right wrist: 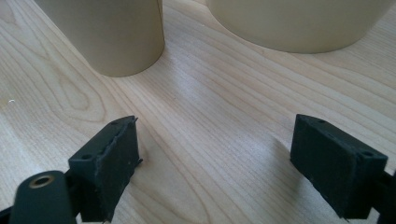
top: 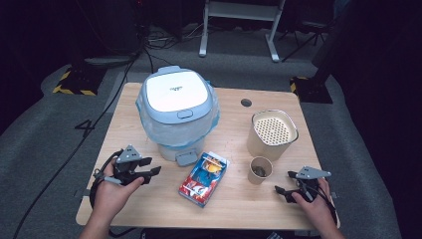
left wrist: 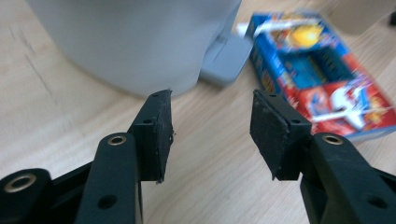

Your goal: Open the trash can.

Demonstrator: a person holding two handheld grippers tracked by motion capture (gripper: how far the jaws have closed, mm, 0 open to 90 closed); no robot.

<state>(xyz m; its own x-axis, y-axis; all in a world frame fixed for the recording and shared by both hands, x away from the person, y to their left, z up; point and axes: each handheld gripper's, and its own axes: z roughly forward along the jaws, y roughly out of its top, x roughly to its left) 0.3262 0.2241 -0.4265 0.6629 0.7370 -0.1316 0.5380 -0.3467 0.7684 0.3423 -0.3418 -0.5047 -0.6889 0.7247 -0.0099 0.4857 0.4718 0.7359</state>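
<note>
A white and pale blue lidded bin [top: 177, 112] with a plastic liner stands at the table's back middle, its lid down and a grey pedal [top: 185, 159] at its front. A blue and red packet [top: 203, 178] lies flat in front of it. My left gripper [top: 152, 174] rests at the front left, open, aimed between the bin's base [left wrist: 135, 42] and the packet [left wrist: 317, 74]. My right gripper [top: 282, 191] sits open at the front right, facing a small paper cup [top: 260, 170] and a larger beige container [top: 271, 133]. Both hold nothing.
The wooden table [top: 234, 209] has a round cable hole [top: 246, 102] at the back right. Cables trail off the left edge onto grey carpet. A white frame stand [top: 241, 25] is on the floor behind.
</note>
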